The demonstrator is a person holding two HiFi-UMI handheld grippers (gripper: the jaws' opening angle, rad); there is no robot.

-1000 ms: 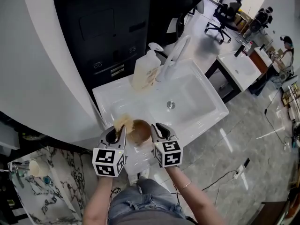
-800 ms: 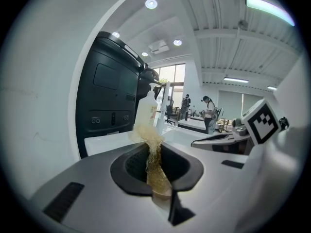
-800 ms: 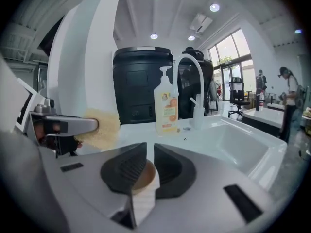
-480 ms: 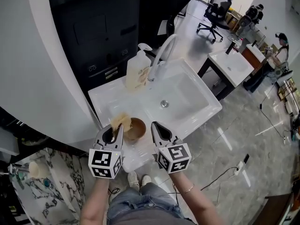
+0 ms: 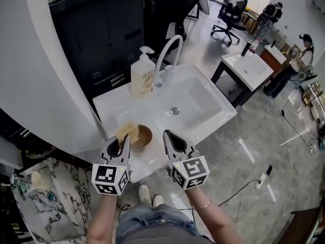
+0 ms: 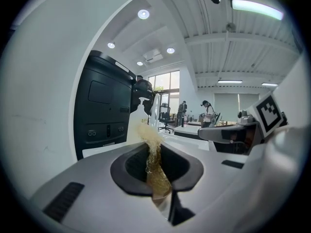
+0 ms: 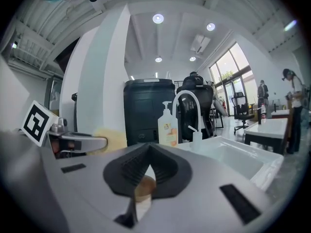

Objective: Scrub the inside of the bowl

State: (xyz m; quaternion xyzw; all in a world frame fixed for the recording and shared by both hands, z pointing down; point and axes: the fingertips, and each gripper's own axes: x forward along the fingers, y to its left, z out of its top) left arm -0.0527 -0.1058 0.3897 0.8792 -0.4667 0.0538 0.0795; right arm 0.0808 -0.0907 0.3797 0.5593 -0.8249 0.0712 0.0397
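A brown bowl stands on the white counter left of the sink basin. My left gripper is shut on a yellowish fibrous scrubber, which sits at the bowl's left rim. In the left gripper view the scrubber sticks up from between the closed jaws. My right gripper hovers just right of the bowl, apart from it, with its jaws together and nothing in them. In the right gripper view a bit of the bowl shows below the jaws.
A soap pump bottle and a curved white faucet stand at the back of the sink. A black cabinet rises behind. The counter's front edge is right under the grippers. People and desks are far off at the right.
My right gripper has drawn back from the bowl's right rim toward me, leaving a gap. The left gripper stays at the bowl with the scrubber. The view has shifted slightly.
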